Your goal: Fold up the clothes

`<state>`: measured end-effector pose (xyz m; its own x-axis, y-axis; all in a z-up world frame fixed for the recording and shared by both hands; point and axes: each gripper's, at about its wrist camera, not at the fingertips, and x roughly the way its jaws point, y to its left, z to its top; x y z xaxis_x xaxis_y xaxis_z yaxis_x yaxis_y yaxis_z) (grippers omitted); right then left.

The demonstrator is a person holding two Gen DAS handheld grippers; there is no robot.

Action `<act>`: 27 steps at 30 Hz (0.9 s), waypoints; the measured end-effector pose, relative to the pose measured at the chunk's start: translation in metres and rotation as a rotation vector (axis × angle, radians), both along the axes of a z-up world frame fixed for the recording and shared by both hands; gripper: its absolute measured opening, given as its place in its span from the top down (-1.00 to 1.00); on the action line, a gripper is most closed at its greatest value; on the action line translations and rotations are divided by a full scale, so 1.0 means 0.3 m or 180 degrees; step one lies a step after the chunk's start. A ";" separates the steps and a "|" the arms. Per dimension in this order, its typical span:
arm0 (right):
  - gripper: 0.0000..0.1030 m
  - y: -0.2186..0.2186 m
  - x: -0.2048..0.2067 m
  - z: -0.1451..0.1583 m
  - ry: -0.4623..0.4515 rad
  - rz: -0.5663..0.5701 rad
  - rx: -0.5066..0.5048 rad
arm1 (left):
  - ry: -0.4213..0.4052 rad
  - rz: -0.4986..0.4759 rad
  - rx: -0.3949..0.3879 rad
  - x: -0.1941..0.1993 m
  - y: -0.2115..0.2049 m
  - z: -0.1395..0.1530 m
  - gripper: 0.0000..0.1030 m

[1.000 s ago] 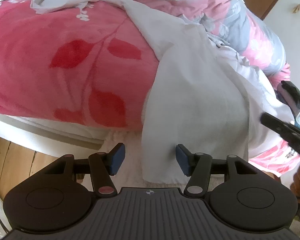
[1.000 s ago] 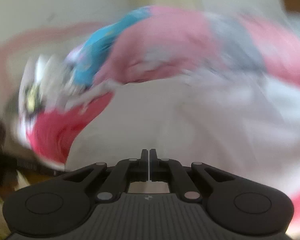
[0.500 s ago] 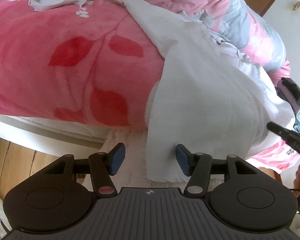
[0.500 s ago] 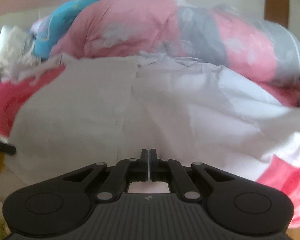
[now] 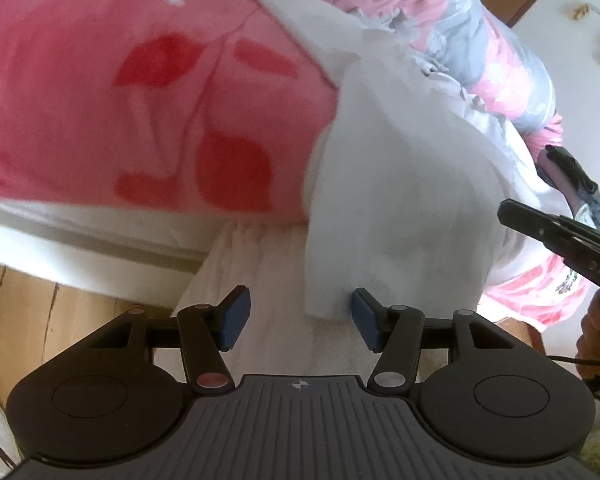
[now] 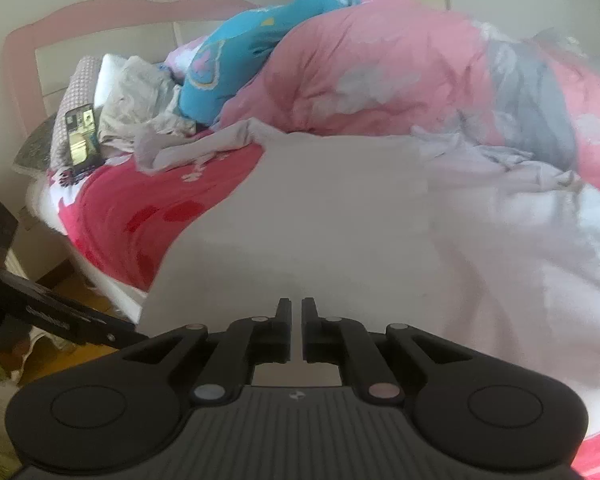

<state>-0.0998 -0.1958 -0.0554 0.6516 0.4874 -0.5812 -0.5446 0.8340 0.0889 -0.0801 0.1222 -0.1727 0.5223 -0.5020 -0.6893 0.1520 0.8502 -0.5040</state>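
One white garment (image 5: 400, 184) draped over the bed (image 5: 100, 92) edge, soft, limp; grab hem corners. Left gripper (image 5: 296, 316) spread, empty; right gripper (image 6: 296, 330) jaws opening, nothing between.

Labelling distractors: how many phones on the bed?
1. The phone leans, screen lit, against a pillow near the headboard, in the right wrist view. More may hide under the bedding.

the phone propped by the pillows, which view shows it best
The right wrist view. The phone stands at the far left of the bed, leaning against a dotted pillow with its lit screen facing the camera. The left wrist view does not show it at all: it looks only at the pink blanket and the white garment hanging over the bed edge.
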 end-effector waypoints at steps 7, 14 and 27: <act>0.89 0.053 -0.027 -0.009 0.0167 0.0028 -0.0031 | 0.0024 -0.0138 -0.0313 0.021 0.018 -0.043 -0.07; 0.89 0.093 -0.039 0.001 0.0217 0.0061 -0.0072 | -0.0109 -0.0176 -0.0584 0.045 0.049 -0.063 -0.06; 0.88 0.179 -0.087 0.004 0.0065 0.0365 -0.0418 | 0.0120 -0.0067 -0.1065 0.078 0.076 -0.061 0.74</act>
